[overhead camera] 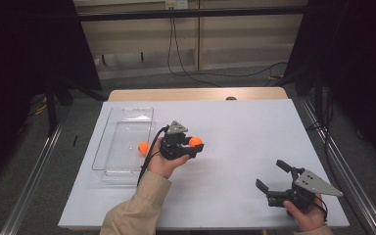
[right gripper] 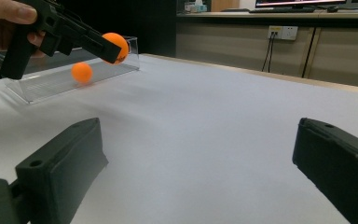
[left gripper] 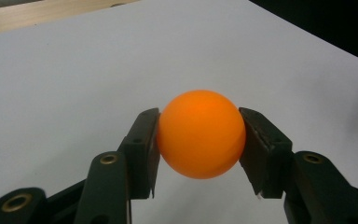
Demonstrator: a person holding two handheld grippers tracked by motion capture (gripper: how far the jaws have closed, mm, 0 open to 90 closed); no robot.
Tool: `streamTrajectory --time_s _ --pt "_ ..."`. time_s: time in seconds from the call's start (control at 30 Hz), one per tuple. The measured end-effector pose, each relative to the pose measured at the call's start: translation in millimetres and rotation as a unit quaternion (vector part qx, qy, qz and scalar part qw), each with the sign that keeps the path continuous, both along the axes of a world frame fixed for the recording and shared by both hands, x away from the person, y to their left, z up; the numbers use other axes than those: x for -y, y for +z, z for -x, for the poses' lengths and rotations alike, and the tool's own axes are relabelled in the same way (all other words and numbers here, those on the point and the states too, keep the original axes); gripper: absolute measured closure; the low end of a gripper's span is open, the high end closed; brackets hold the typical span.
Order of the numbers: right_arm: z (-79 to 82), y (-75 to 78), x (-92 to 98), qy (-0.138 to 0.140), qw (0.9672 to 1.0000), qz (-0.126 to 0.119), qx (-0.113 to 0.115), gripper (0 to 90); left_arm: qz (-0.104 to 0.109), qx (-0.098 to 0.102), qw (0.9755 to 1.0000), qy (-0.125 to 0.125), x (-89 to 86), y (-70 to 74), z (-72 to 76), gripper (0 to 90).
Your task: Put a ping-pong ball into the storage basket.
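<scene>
Currently the left tool (left gripper: 199,142) clamps an orange ball (left gripper: 200,134) (lifted off the sheet); the right tool (right gripper: 196,172) gapes apart.

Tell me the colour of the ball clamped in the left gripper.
Plain orange: the small round ball shows best in the left gripper view.

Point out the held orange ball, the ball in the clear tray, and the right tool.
held orange ball (left gripper: 200,134), left gripper view, its front
ball in tray (overhead camera: 143,148), high view, its top
right tool (overhead camera: 270,175), high view, between its jaws
</scene>
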State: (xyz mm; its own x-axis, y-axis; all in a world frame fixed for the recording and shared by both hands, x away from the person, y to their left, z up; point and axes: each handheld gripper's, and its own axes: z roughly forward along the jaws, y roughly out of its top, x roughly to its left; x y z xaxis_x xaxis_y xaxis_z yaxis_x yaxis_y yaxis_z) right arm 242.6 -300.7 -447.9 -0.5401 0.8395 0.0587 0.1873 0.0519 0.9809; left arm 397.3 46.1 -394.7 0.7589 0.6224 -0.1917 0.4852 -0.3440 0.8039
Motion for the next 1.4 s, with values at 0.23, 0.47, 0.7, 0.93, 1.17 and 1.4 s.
streamTrajectory --time_s 0.23,0.47,0.7,0.93,1.17,1.4 --pt "-0.2 0.0 -0.2 -0.001 1.0 -0.002 0.0 1.7 0.002 -0.003 1.0 0.004 -4.1 2.3 -1.1 50.8" --pt "0.0 0.2 -0.1 -0.001 1.0 -0.002 0.001 1.7 0.003 -0.003 1.0 0.008 -8.4 5.7 -1.5 50.8" --pt "-0.1 0.1 -0.4 0.0 1.0 -0.002 0.0 1.7 0.004 -0.003 0.9999 0.013 -12.0 8.9 -2.1 50.8" --pt "-0.1 0.2 -0.4 0.0 1.0 -0.002 0.001 1.7 0.004 -0.001 0.9999 0.017 -14.6 11.1 -2.5 50.8" --pt "-0.1 0.4 -0.1 -0.001 1.0 -0.001 0.001 1.7 0.002 -0.003 0.9999 0.017 -17.6 13.8 -3.1 50.8" --pt "-0.1 0.4 -0.7 0.0 1.0 -0.001 0.002 1.7 0.004 -0.006 0.9998 0.019 -20.8 14.8 -4.3 50.8"
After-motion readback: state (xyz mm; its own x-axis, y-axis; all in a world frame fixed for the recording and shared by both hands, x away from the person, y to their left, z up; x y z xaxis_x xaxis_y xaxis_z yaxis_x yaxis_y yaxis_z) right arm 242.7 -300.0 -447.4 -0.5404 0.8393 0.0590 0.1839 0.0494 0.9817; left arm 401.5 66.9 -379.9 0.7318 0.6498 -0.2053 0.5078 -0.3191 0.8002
